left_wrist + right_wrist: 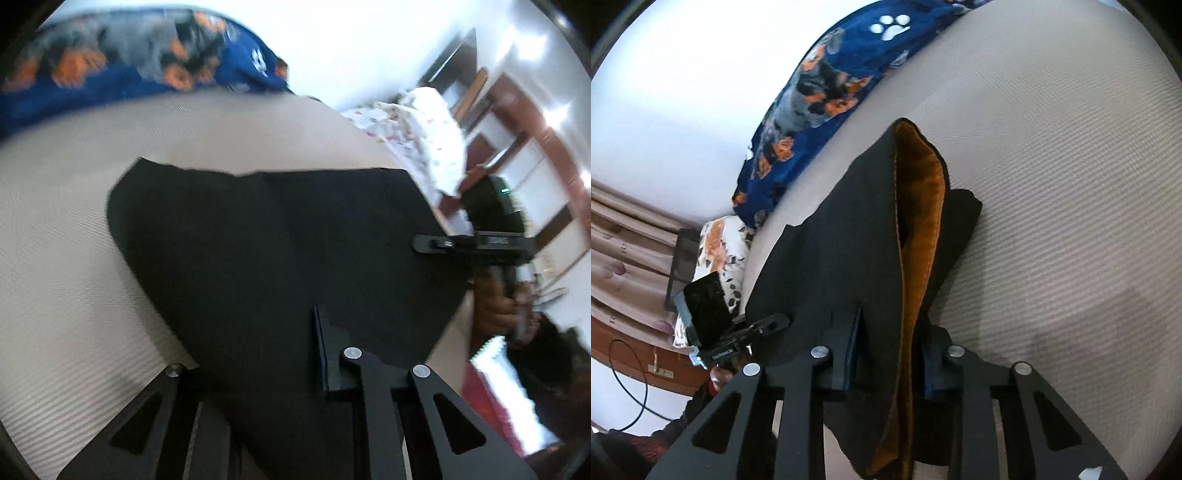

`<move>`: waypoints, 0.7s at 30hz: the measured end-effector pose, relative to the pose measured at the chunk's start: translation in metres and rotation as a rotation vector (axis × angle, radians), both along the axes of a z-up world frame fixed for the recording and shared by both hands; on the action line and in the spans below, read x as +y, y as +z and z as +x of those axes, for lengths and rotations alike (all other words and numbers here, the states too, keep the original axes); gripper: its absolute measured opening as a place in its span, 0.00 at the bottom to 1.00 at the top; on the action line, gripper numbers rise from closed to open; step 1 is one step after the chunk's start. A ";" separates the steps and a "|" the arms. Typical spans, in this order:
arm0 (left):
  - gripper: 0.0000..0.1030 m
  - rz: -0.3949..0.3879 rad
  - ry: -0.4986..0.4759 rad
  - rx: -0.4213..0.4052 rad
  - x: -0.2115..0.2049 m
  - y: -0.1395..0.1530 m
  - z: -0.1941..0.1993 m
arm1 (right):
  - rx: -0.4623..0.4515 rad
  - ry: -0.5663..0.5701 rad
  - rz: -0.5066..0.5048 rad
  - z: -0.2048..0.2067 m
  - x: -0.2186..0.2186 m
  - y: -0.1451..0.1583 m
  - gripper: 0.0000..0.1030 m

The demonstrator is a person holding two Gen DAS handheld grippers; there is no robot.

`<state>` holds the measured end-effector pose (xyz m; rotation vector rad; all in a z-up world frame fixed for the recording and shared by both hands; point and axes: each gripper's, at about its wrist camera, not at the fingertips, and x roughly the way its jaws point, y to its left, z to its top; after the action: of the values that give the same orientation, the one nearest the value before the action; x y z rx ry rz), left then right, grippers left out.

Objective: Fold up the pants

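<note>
Beige ribbed mattress [1052, 184] under a white wall; blue dog-print blanket [812, 110] along the far edge, floral pillow [720, 251] at its end, wooden furniture [517, 122] beyond. Black pants [857, 240] lie on the mattress, near edge lifted, orange lining [919, 221] showing at the open fold. Right gripper [890, 365] clamps that lifted edge, fabric between both pads. Left gripper [266, 354] is nearly closed with pants cloth bunched between its fingers; one finger hidden by it.
</note>
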<state>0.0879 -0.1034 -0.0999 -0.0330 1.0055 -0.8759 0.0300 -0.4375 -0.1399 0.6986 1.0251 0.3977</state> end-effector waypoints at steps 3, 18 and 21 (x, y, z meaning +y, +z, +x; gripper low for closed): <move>0.16 0.059 0.067 -0.078 0.017 0.012 -0.005 | -0.034 0.025 0.015 -0.001 0.025 0.007 0.23; 0.16 0.230 0.375 -0.333 0.151 0.044 -0.004 | -0.146 0.174 -0.032 0.058 0.192 0.048 0.21; 0.16 0.245 0.410 -0.354 0.168 0.043 0.002 | -0.149 0.185 -0.046 0.071 0.215 0.050 0.21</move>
<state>0.0902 0.0641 -0.0569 0.1170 0.7298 -0.3628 0.1005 -0.2227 -0.0895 0.5264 0.9568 0.5764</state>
